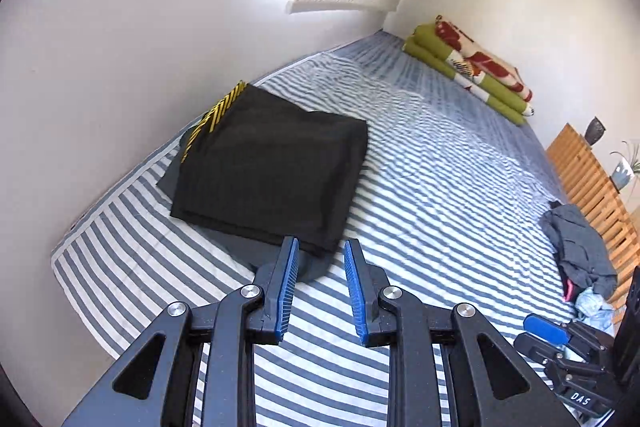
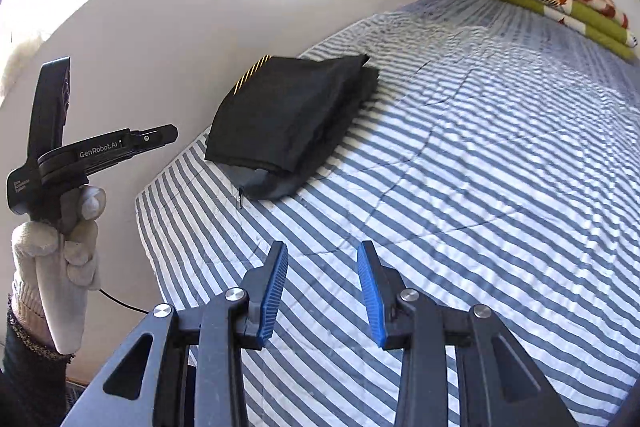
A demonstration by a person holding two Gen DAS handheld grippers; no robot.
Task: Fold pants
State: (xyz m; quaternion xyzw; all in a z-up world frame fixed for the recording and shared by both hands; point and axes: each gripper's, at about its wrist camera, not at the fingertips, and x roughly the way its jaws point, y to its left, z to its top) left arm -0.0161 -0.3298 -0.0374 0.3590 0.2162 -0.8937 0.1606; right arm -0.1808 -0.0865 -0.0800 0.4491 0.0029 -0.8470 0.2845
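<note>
Your folded black pants (image 1: 268, 167) hide most of a grey garment (image 1: 240, 247) beneath; only its edge and a zipper pull peek out. The stack lies just ahead of your left tool (image 1: 321, 291), near the bed's wall-side edge. Both tools gape empty, the right tool (image 2: 322, 295) over bare striped quilt (image 2: 460, 187), with open room ahead-right. A crumpled grey clothes pile (image 1: 576, 251) sits far right, partly cut off.

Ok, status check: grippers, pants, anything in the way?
Left gripper and right gripper open, empty. Black pants folded on grey garment. Striped bed ahead, nothing in the way.
</note>
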